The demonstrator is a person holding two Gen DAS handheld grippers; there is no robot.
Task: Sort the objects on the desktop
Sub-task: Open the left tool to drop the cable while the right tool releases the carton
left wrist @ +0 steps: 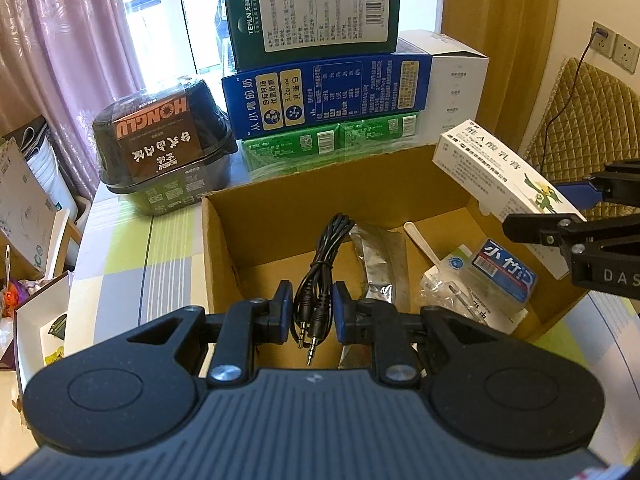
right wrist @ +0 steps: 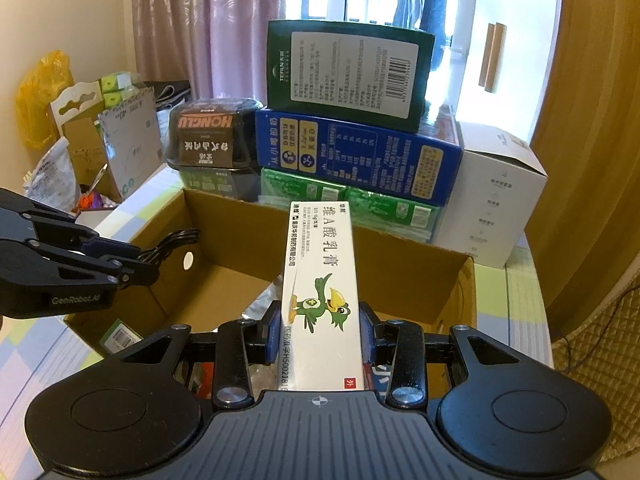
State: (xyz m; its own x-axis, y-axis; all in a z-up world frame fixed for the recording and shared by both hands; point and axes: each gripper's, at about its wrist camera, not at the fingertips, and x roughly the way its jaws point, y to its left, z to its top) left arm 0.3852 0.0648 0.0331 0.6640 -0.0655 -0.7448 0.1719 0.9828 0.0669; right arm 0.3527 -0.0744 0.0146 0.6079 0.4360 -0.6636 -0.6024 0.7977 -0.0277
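Between the blue pads of the left gripper (left wrist: 313, 312), a coiled black audio cable (left wrist: 316, 272) is being pinched, its two plugs dangling toward the camera while the loop is hanging over the open cardboard box (left wrist: 224, 240). The right gripper (right wrist: 320, 332) is clamping a white ointment carton (right wrist: 318, 280) by its long sides, holding it level above the same box. Lower in the box, a foil pouch (left wrist: 380, 260), a small spoon (left wrist: 420, 236) and a blue-labelled packet (left wrist: 504, 272) are lying on the floor. Beyond, stacked boxes (left wrist: 320, 92) and a black bowl pack (left wrist: 164, 148) are standing on the table. Both items seem to be arriving for deposit; next, each needs lowering clear of the walls before the jaws are eased apart.
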